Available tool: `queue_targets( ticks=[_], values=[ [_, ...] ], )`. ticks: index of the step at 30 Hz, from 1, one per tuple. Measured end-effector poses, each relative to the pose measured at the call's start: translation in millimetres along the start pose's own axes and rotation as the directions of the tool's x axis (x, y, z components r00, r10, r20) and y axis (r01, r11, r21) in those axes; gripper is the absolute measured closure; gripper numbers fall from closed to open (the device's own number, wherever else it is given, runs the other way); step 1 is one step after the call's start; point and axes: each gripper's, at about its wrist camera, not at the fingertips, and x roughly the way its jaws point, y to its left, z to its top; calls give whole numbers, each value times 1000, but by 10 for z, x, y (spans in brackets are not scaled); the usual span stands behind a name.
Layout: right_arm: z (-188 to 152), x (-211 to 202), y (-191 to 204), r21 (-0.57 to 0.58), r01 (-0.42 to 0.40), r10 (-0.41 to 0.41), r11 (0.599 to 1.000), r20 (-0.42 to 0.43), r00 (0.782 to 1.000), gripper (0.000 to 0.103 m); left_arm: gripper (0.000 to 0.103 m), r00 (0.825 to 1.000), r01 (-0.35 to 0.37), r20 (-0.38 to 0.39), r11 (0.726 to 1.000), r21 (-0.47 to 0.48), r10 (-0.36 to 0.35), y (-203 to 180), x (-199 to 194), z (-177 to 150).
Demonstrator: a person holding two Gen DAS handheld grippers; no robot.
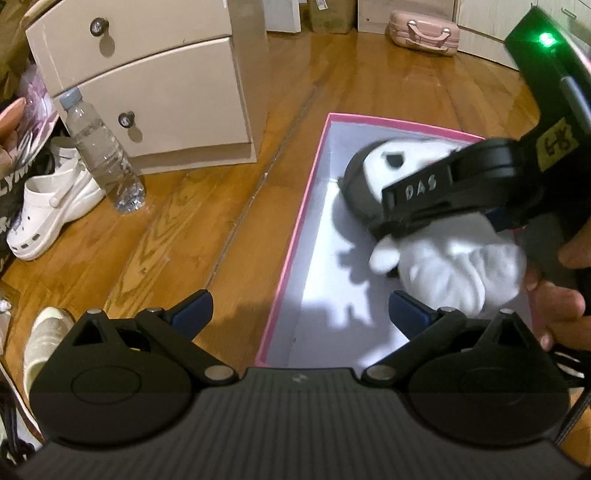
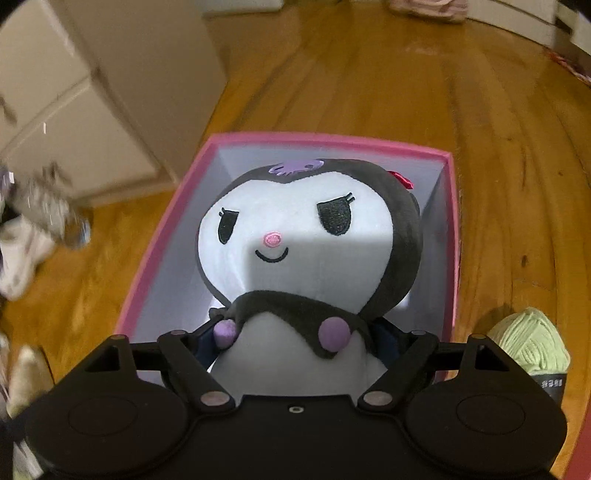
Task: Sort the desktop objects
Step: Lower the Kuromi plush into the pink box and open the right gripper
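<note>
- Wooden floor (image 1: 207,229) carries a cream drawer cabinet (image 1: 147,88).
- Pink-rimmed box (image 2: 448,236) lies open on it.
- Kuromi plush toy (image 2: 295,236) sits inside the box, body squeezed by the right hand-held gripper (image 2: 295,343).
- Left hand-held gripper (image 1: 301,312) hovers wide apart, holding nothing.
- Green yarn ball (image 2: 532,341) sits beside the box.

Home bedroom floor: wooden floorboards (image 1: 369,81), cream drawer unit (image 1: 147,92), white clogs (image 1: 51,206), water bottle (image 1: 103,155), pink vanity case (image 1: 424,31) by the wall
</note>
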Motion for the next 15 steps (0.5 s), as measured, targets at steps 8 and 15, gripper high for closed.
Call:
queue_targets(
  ticks=[8,15],
  values=[
    [-89,-32,-74,43,-102,103,994,-26,994,17,0,998,59,40,998,-38,-57,15,-156,3],
    [-111,-128,-189,122,-205,206,971,8,979,16,0,997,1,80,998,57,-6,-176,-115,68]
  ],
)
